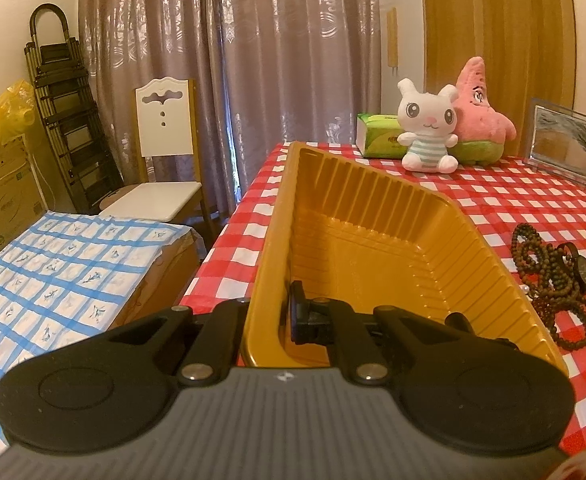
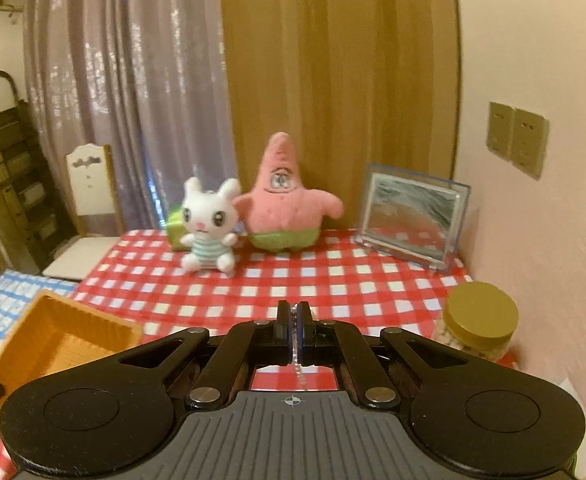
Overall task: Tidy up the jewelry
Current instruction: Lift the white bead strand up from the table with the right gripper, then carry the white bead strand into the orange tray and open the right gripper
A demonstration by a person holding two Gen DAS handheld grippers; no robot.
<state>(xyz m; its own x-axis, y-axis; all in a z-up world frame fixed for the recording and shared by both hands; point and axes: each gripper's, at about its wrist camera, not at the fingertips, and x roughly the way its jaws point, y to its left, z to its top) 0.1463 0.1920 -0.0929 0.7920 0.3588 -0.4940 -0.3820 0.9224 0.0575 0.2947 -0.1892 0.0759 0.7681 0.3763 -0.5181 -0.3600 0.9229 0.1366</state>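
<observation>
Two plush toys, rabbit (image 2: pixel 209 226) and starfish (image 2: pixel 287 196); one gold tray (image 1: pixel 373 240); one picture frame (image 2: pixel 411 216); one lidded jar (image 2: pixel 479 320); one bead strand (image 1: pixel 549 280); one wristwatch (image 1: pixel 581 270) were present.

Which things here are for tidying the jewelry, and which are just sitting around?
For the job:
- gold tray, its wall pinched by the left gripper
- thin clear chain, clamped in the right gripper
- brown bead strands
- dark watch

Just lying about:
- white bunny toy
- pink star toy
- picture frame
- gold-lidded jar
- tissue pack
</observation>
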